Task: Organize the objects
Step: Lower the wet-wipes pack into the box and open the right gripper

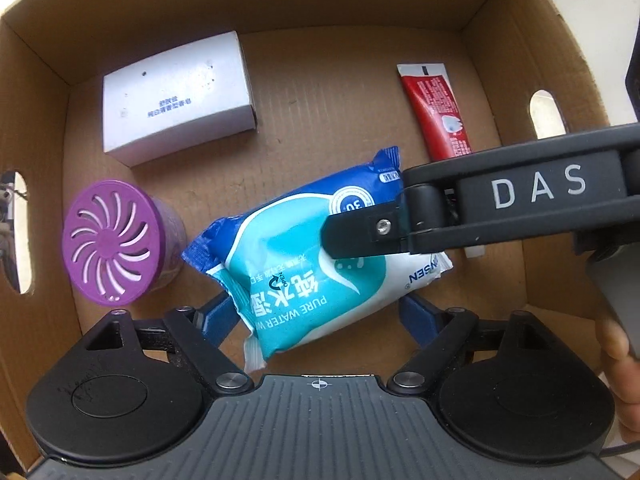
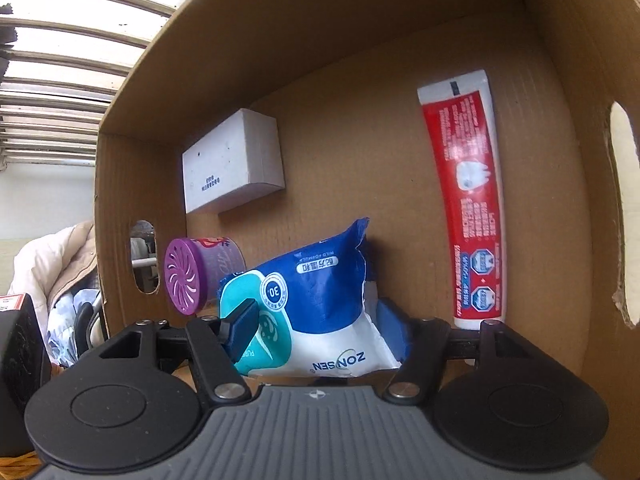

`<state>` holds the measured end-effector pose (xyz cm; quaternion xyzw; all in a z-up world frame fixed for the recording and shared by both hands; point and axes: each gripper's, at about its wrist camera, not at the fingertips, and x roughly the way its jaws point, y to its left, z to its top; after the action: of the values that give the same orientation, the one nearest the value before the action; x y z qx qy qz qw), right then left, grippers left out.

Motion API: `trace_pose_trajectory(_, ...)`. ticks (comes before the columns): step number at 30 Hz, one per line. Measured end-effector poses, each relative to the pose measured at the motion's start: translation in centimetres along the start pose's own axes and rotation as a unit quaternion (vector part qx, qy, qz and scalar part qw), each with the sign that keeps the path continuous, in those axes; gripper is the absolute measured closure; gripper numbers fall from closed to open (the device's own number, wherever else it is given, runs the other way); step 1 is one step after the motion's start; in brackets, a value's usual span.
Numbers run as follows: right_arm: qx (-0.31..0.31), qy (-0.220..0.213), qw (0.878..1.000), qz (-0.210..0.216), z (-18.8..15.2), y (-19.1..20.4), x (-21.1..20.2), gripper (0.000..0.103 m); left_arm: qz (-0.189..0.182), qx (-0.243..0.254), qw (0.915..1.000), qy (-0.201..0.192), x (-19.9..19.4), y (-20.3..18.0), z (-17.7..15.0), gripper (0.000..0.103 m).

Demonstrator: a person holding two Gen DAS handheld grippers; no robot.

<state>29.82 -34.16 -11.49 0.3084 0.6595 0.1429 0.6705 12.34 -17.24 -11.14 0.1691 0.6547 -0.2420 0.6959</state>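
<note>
A blue and teal wet-wipes pack (image 1: 316, 264) lies in a cardboard box (image 1: 320, 4). My left gripper (image 1: 316, 316) hovers over it, its blue fingers spread to either side of the pack's near end. My right gripper (image 2: 316, 328) has its fingers on both sides of the pack (image 2: 320, 300) and appears shut on it; it reaches in from the right in the left wrist view (image 1: 360, 232). A white carton (image 1: 176, 96), a purple air freshener (image 1: 112, 244) and a red toothpaste tube (image 1: 436, 112) also lie in the box.
The box has tall walls on all sides, with handle holes in its left wall (image 1: 18, 232) and right wall (image 1: 546, 114). Bare cardboard floor (image 1: 328, 92) shows between the carton and the toothpaste. A window with bars (image 2: 60, 60) lies beyond the box.
</note>
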Motion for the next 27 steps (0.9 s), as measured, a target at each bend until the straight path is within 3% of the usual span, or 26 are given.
trace_pose_trajectory(9,0.011,-0.041,0.999,-0.009,-1.3,0.8,-4.8,0.031,0.004,0.018,0.9989,-0.042,-5.2,-0.8,-2.9,0.014)
trace_pose_trajectory(14,-0.001,-0.108,0.994,-0.009,-4.7,3.8,-10.8,0.031,-0.007,0.061,0.9915,-0.114,-11.7,-2.5,-4.6,0.014)
trace_pose_trajectory(16,-0.005,-0.140,0.990,-0.010,-6.6,5.1,-13.4,0.028,-0.012,0.075,0.9852,-0.154,-14.7,-2.8,-5.6,0.014)
trace_pose_trajectory(18,-0.011,-0.172,0.985,-0.013,-8.9,6.5,-16.1,0.024,-0.014,0.083,0.9767,-0.197,-17.8,-3.0,-6.7,0.007)
trace_pose_trajectory(22,-0.026,-0.235,0.971,-0.029,-13.2,9.0,-20.3,0.020,-0.016,0.087,0.9542,-0.286,-23.6,-3.5,-9.6,0.002)
trace_pose_trajectory(27,-0.015,-0.281,0.959,-0.033,-17.5,9.9,-23.0,0.015,0.001,0.082,0.9290,-0.361,-28.6,-3.8,-12.8,0.001)
